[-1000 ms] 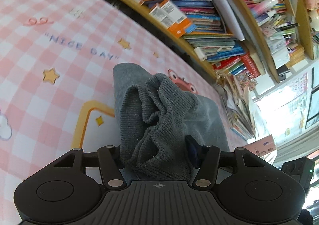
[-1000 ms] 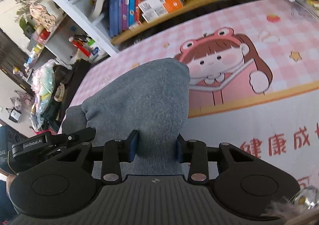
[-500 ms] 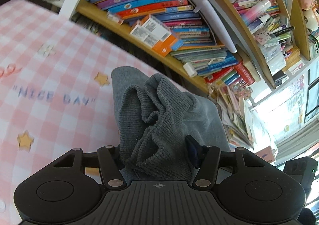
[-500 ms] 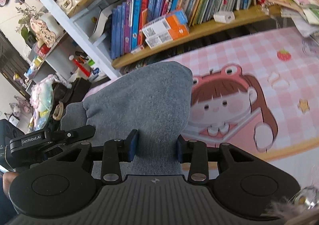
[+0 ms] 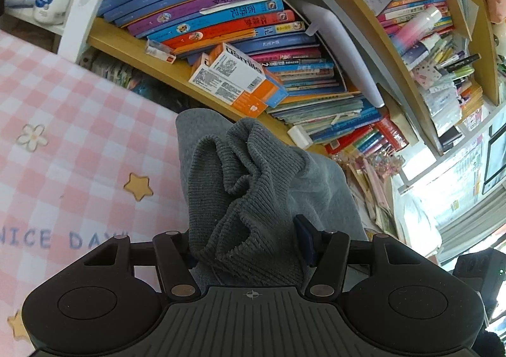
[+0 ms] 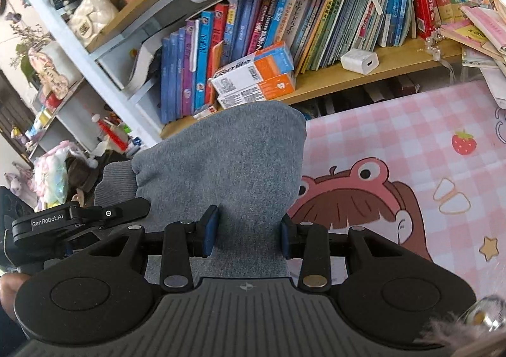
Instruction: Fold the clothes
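We see a grey garment (image 5: 253, 192) held up between two pairs of tongs, above a table covered by a pink checked mat (image 5: 79, 142) printed with stars and the words "NICE DAY".

In the left wrist view, the left tongs (image 5: 249, 249) are closed on a bunched, ribbed edge of the garment. The ribbed knit crumples into folds just ahead of the fingers, and smoother grey fabric rises behind it. One blue pad (image 5: 304, 241) shows at the right side of the cloth; the other is hidden by the fabric.

In the right wrist view, the right tongs (image 6: 246, 235) pinch a smooth part of the same garment (image 6: 227, 167) between two blue pads (image 6: 211, 230). The cloth fills the gap between them and mounds up ahead of the fingers into a rounded shape. To its left a ribbed cuff (image 6: 114, 183) sticks out, close to the black body of the other tool (image 6: 63, 224).

Behind the garment stands a wooden bookshelf (image 6: 363, 75) packed with upright books, with orange and white boxes (image 6: 256, 78) and a white charger (image 6: 360, 61) on its lower board. The mat (image 6: 411, 151) here shows a cartoon girl in a frog hat.
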Motion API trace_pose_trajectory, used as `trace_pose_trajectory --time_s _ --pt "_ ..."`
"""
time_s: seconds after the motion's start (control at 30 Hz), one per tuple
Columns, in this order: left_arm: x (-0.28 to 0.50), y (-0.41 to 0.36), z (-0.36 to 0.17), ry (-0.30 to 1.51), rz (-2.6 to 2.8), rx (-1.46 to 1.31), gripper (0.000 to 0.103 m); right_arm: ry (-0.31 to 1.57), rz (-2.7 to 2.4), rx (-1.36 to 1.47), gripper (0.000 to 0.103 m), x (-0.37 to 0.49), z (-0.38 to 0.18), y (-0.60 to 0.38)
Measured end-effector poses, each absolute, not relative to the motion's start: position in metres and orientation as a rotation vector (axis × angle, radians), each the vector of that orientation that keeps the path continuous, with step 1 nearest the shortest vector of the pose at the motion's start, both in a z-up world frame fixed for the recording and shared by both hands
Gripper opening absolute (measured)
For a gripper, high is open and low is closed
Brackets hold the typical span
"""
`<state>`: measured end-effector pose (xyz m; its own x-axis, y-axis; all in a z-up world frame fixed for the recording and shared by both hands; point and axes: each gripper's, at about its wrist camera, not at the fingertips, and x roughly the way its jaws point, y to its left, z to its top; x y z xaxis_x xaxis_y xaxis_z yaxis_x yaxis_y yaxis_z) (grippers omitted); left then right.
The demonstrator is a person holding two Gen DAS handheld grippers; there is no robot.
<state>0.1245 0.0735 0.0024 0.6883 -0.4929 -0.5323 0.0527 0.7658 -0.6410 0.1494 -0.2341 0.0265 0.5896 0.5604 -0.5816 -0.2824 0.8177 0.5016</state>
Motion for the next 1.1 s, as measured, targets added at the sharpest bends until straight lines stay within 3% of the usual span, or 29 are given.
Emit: trace_pose_trajectory --time_s 0.57,0.73,0.83,0.93,1.1 --pt "0.198 0.076 -0.045 0.821 -0.315 -0.632 0.057 0.827 0.454 0.337 0.036 0.211 -0.014 -0.224" --pt "0.197 0.075 -0.056 0.825 -0.302 -0.596 0.064 0.826 0.438 0.308 0.040 0.210 -0.023 -0.222" --pt "0.194 0.076 -0.056 0.816 -0.277 -0.584 0.074 0.825 0.428 0.291 0.048 0.209 -0.028 -0.221" --pt "0.185 0.076 -0.047 0.786 -0.231 -0.530 0.080 0.822 0.414 0.273 0.064 0.203 -0.030 -0.220" --pt "0.158 0.070 -0.029 0.729 -0.172 -0.418 0.081 0.807 0.376 0.243 0.074 0.174 -0.023 -0.220"
